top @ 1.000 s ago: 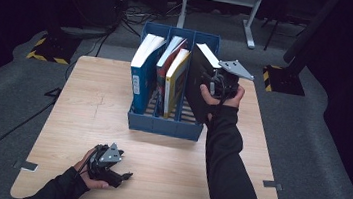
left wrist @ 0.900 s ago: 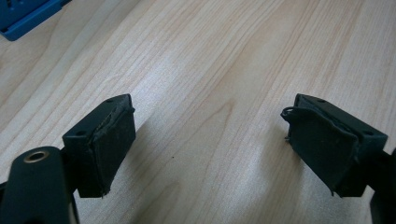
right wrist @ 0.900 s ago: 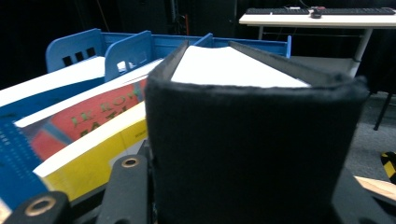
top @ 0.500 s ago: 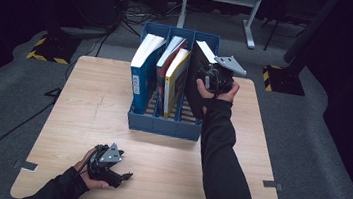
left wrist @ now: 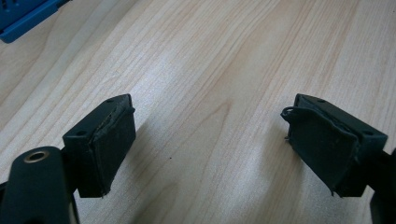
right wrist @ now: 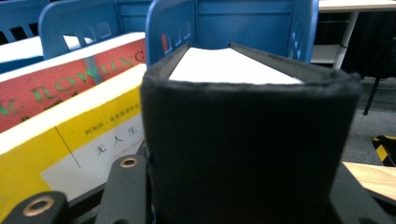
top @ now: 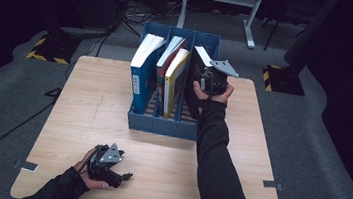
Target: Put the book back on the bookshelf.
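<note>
**Black book going into the blue rack**

High view: your right tongs (top: 206,77) grip the black book (top: 196,74) in the blue rack (top: 161,125), right compartment; your left tongs (top: 118,177) rest on the counter (top: 89,99).

Left gripper view: tongs wide apart, bare counter between.

Right gripper view: black book's spine clamped directly ahead, yellow book (right wrist: 70,140) beside it.

Light wooden table (top: 84,99), blue file rack (top: 161,124) on it, seemingly tape tabs at edges.

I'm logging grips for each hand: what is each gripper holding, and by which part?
The right gripper clamps the black book across its spine. The left gripper holds nothing.
</note>
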### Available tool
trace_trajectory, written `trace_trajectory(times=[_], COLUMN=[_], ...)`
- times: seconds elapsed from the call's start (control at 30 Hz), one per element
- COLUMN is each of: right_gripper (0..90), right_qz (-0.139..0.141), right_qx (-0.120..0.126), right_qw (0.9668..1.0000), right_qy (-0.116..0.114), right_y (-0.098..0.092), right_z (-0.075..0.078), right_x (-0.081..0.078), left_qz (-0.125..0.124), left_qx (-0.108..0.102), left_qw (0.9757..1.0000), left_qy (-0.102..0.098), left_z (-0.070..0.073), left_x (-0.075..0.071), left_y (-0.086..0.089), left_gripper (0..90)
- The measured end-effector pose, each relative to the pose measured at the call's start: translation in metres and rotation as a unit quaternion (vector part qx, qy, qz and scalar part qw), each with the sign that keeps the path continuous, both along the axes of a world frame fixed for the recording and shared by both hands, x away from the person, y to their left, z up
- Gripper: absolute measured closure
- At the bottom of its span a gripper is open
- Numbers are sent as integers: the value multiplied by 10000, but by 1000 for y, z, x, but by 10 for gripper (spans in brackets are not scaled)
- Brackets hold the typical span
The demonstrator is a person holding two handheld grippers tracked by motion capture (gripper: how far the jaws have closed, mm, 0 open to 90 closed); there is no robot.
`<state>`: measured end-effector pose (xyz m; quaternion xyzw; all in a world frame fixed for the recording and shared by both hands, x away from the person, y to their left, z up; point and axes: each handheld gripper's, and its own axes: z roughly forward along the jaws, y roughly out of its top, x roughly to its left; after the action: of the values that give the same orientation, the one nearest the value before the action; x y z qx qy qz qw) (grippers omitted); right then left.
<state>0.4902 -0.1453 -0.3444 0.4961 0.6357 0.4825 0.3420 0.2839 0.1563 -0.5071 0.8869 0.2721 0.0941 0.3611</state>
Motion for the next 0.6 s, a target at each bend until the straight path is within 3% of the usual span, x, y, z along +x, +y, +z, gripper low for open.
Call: trace_trajectory(times=[0.6], right_gripper=[530], right_qz=[46], right_qx=[-26], right_qw=[9999], right_qy=[164], right_y=[-1], right_z=[-25], right_x=[2], left_qz=[-34], left_qx=[-9], left_qw=[10000], left_qy=[-6], left_z=[0], left_x=[0], left_y=[0], left_gripper=[156])
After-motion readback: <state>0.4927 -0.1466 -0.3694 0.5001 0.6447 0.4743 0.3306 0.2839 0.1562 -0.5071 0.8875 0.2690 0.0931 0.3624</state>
